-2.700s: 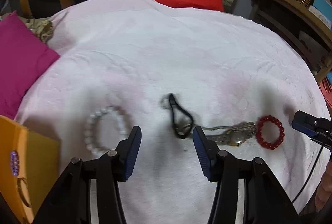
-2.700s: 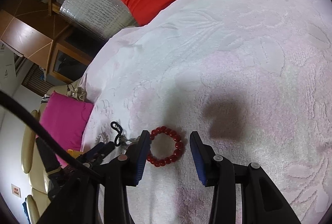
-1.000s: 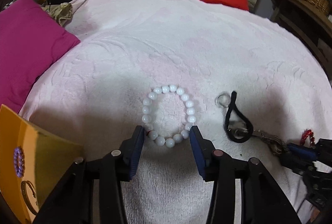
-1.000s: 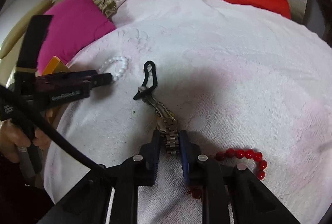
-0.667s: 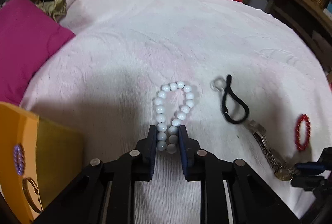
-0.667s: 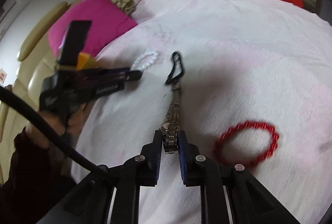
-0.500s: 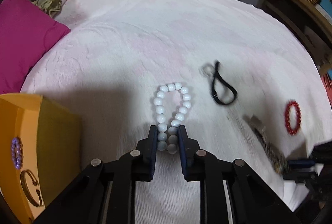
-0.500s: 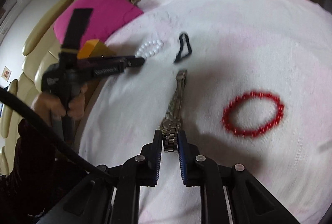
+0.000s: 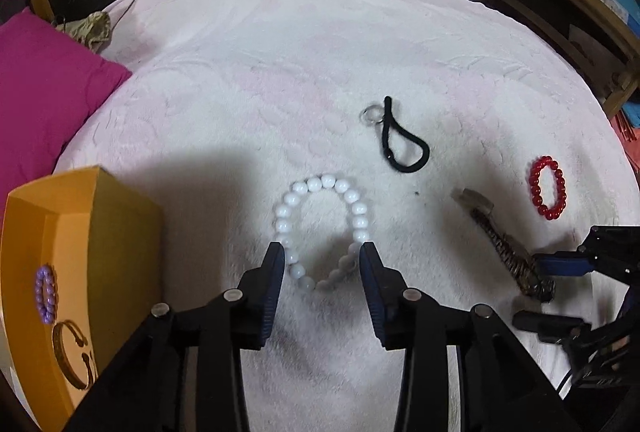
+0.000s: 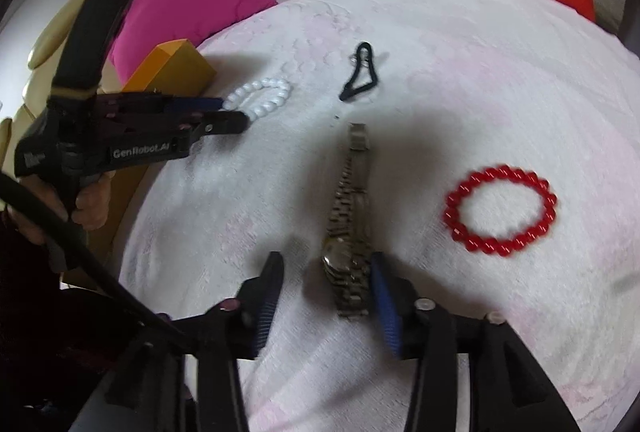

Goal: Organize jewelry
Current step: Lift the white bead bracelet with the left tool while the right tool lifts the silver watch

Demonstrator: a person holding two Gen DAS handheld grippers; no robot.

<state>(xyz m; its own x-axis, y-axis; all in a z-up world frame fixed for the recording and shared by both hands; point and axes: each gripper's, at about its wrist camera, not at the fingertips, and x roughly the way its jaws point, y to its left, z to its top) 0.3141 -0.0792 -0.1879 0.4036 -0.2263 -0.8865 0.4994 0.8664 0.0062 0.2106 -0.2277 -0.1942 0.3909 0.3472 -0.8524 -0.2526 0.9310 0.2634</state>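
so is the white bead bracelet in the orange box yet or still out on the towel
Out. The white bead bracelet lies on the towel between the open left gripper, beside the orange box.

I see the white bead bracelet (image 9: 322, 232) lying flat on the white cloth (image 9: 320, 71) as an open ring, just beside the orange box (image 9: 80, 232). Inside that box lie a purple bead bracelet (image 9: 45, 294) and a brown bangle (image 9: 72, 360). The black cord loop (image 9: 402, 141) with its small metal ring rests farther out, apart from the rest. The metal watch (image 10: 350, 224) lies stretched out straight, its band unfastened, face turned sideways. The red bead bracelet (image 10: 500, 209) sits flat, well apart to its right.
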